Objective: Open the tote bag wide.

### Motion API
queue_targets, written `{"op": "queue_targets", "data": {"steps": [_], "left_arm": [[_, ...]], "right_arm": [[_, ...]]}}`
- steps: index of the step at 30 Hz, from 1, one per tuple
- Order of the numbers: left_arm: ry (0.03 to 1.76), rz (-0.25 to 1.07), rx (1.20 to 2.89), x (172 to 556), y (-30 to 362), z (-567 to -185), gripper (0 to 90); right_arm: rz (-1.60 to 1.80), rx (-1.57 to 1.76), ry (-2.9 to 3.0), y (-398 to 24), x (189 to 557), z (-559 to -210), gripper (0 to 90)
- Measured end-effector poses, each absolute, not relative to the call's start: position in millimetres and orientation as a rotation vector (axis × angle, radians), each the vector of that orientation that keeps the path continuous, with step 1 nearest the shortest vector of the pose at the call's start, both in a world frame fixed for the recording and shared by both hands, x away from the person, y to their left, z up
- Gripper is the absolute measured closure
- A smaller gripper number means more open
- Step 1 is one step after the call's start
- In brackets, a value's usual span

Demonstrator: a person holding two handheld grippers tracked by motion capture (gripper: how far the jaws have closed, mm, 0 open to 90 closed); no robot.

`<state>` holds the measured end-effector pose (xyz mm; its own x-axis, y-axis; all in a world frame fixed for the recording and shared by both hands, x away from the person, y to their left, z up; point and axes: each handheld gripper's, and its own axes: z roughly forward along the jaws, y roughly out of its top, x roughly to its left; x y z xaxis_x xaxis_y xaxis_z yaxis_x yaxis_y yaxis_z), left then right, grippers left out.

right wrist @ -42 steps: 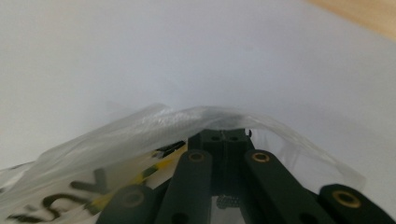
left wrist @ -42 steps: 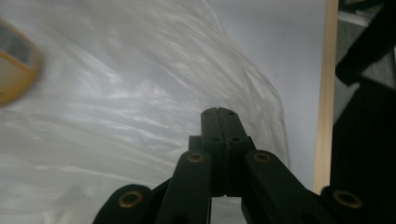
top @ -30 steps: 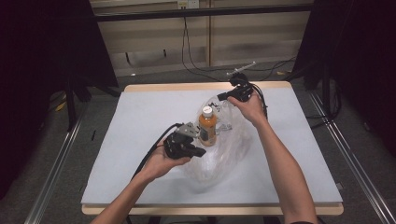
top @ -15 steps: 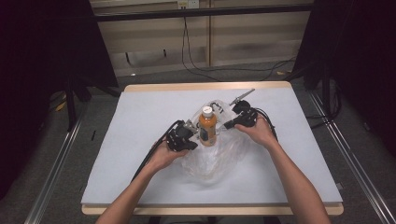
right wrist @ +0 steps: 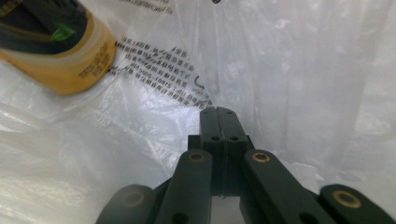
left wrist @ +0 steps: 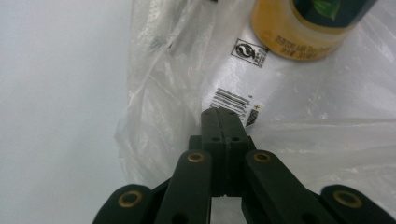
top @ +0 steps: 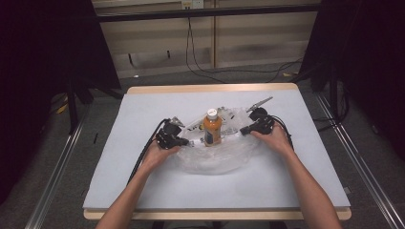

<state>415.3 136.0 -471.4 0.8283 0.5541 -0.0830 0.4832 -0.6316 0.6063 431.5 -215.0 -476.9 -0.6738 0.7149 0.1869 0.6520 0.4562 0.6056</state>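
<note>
An orange drink bottle (top: 212, 129) with a white cap and dark label stands upright at the table's middle, on a clear plastic bag (top: 215, 160) that lies crumpled low around it. My left gripper (top: 187, 143) sits just left of the bottle, shut on the bag's film. My right gripper (top: 242, 131) is just right of the bottle, also shut on the film. In the left gripper view the closed jaws (left wrist: 224, 112) pinch the bag (left wrist: 317, 102) near a barcode, below the bottle's base (left wrist: 303, 32). In the right gripper view the closed jaws (right wrist: 224, 111) pinch printed film (right wrist: 303, 70) beside the bottle (right wrist: 51, 46).
The white table (top: 143, 191) has a wooden rim and open surface on all sides of the bag. A black cable (top: 143, 157) trails from the left gripper toward the front edge. Metal rails (top: 57, 171) run along the floor on both sides.
My right gripper came down from high at the back right to beside the bottle, bringing the bag's film low. My left gripper moved slightly up and toward the bottle. The bag now lies flatter.
</note>
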Motion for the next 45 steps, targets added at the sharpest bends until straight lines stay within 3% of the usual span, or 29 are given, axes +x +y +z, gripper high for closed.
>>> {"op": "queue_targets", "data": {"steps": [9,12,25,28,29,30,31,36,37,38,40,45], "left_arm": [[0.664,0.147,2.34,405.1,131.5,-465.6,90.0],[0.663,0.136,2.205,401.6,136.5,-454.4,90.0],[0.58,0.17,1.981,378.0,155.6,-422.8,87.5],[0.568,0.183,1.936,370.7,163.1,-419.6,80.3],[0.557,0.193,1.929,367.9,166.1,-418.9,70.5],[0.56,0.221,1.926,364.9,169.3,-418.0,67.3],[0.561,0.247,1.916,362.2,172.4,-417.4,67.3],[0.602,0.293,1.884,351.5,184.1,-416.6,37.7],[0.614,0.3,1.89,350.6,186.7,-417.2,26.8],[0.629,0.305,1.887,349.6,189.2,-418.3,26.8],[0.653,0.313,1.894,346.1,193.7,-420.6,17.9],[0.63,0.352,1.874,331.4,206.3,-423.6,12.2]], "right_arm": [[1.082,1.201,2.592,-206.3,426.0,-476.1,90.0],[1.189,1.185,2.513,-208.0,418.9,-463.0,90.0],[1.448,1.108,2.298,-219.7,394.8,-427.5,89.0],[1.499,1.092,2.243,-222.8,384.7,-423.3,73.1],[1.518,1.094,2.206,-225.0,377.7,-420.7,53.5],[1.536,1.096,2.183,-226.6,373.5,-419.4,47.5],[1.536,1.096,2.183,-226.6,373.5,-419.4,47.5],[1.535,1.06,2.083,-234.8,350.1,-413.2,19.7],[1.535,1.062,2.049,-238.2,341.9,-411.8,11.5],[1.535,1.062,2.049,-238.2,341.9,-411.8,11.5],[1.54,1.059,1.965,-241.7,328.2,-410.9,3.1],[1.552,1.097,1.944,-254.2,307.1,-412.1,0.1]]}}
